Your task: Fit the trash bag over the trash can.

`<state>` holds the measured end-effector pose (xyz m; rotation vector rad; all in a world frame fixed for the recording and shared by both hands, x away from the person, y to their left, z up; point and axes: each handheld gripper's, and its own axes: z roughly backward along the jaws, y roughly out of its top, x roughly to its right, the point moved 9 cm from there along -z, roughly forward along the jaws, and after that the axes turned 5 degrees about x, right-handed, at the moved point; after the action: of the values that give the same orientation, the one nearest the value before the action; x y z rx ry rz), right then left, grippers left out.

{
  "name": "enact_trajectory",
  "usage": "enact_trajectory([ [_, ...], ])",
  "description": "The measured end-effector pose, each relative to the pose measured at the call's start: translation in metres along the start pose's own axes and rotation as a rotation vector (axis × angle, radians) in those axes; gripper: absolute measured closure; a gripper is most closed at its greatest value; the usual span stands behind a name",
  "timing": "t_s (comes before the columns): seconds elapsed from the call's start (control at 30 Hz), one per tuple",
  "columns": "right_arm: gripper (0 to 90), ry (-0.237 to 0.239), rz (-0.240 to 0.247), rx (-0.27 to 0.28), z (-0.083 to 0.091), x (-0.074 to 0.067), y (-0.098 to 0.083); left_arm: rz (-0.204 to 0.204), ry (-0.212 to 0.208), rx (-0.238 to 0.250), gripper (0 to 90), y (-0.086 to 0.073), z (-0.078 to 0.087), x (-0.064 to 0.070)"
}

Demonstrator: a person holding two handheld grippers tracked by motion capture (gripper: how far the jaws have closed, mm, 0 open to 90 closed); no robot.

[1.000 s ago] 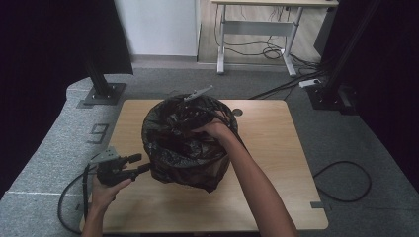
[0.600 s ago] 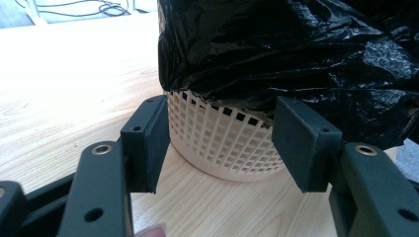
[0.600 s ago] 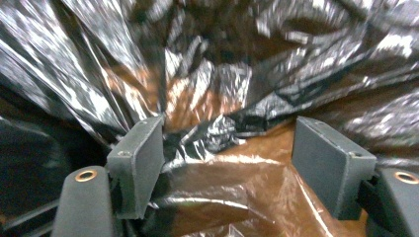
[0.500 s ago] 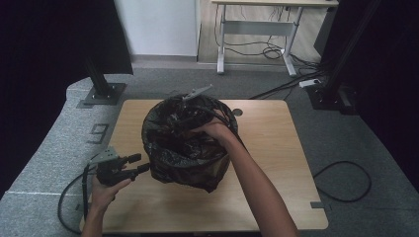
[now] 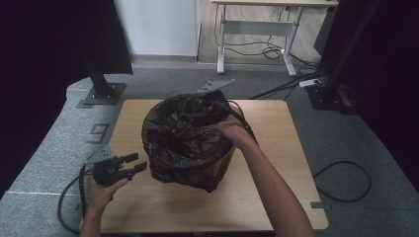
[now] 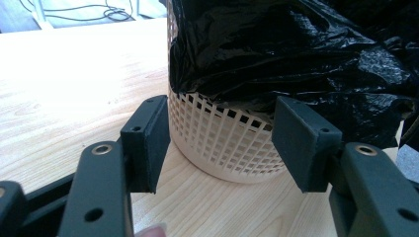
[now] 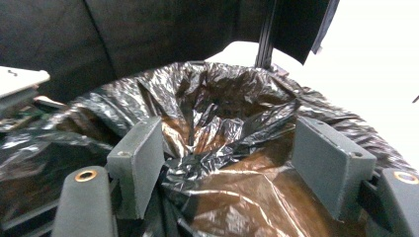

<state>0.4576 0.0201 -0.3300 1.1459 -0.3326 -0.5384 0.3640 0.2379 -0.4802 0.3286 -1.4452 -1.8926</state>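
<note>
A white lattice basket [image 6: 222, 143] stands in the middle of the wooden table [image 5: 276, 163], lined with a black plastic bag [image 5: 183, 143] that drapes over its rim. My left gripper [image 5: 131, 163] rests low at the table's left, open, its jaws pointing at the basket's side and a short way from it. In the left gripper view, the left gripper [image 6: 220, 113] frames the basket wall below the hanging bag [image 6: 296, 54]. My right gripper [image 5: 188, 117] reaches into the bag's mouth from the right. It is open [image 7: 227, 133], with crumpled bag [image 7: 222, 98] lying loose between its jaws.
Grey carpet surrounds the table. Black stand bases sit at the back left [image 5: 101, 94] and back right [image 5: 328, 96]. A desk frame [image 5: 257, 29] with cables stands farther back. A cable loop [image 5: 341, 180] lies on the floor to the right.
My right gripper and hand have shifted slightly to the right over the bag's mouth. The left gripper has stayed put.
</note>
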Motion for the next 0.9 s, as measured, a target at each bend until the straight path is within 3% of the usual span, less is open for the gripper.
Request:
enact_trajectory([
  [0.43,27.4,0.000,0.015,0.131,0.072,0.010,-0.015,-0.001,0.005,-0.011,39.2,-0.002,-0.002,0.000],
  [0.9,26.8,-0.013,0.030,0.199,0.121,0.026,-0.050,-0.006,0.005,-0.029,39.1,-0.005,-0.006,0.002],
])
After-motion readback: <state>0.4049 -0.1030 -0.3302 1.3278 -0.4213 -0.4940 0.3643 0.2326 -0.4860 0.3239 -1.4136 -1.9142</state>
